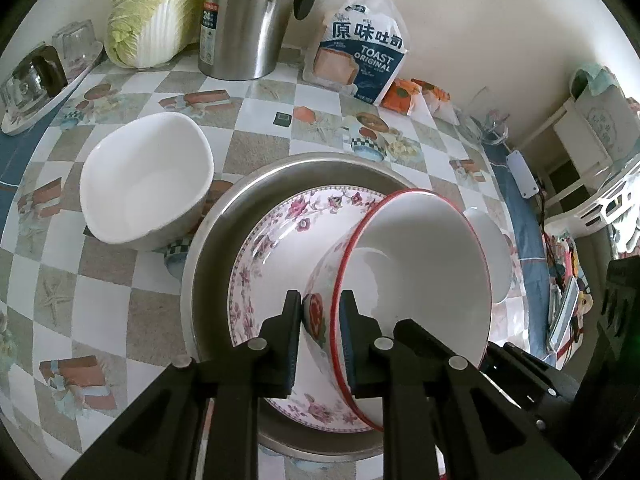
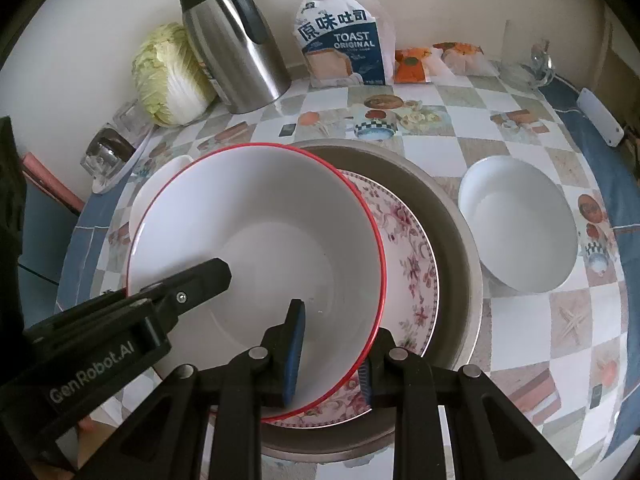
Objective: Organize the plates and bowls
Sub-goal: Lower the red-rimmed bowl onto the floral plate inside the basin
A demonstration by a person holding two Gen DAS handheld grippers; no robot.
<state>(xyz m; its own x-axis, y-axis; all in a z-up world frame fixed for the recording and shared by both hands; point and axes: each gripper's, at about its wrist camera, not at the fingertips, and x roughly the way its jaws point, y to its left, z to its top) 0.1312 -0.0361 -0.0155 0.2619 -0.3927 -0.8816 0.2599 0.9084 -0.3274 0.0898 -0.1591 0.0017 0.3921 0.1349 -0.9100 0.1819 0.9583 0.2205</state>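
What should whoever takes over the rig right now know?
Left gripper: clamped on the red-rimmed bowl's wall.
Right gripper: clamped on the same bowl's near rim.
Bowl is tilted over the floral plate, which sits in the steel pan.
Two white bowls stand on the table, either side of the pan.
Done: plate in pan.
Left: seat this bowl, then the white ones.

Your red-rimmed bowl [image 2: 256,236] hides most of the floral plate [image 2: 408,240] and the steel basin [image 2: 456,248] floor. Right wrist view: a white bowl [image 2: 160,184] shows only as a sliver behind it. Left wrist view: kettle [image 1: 256,16] top is cropped.
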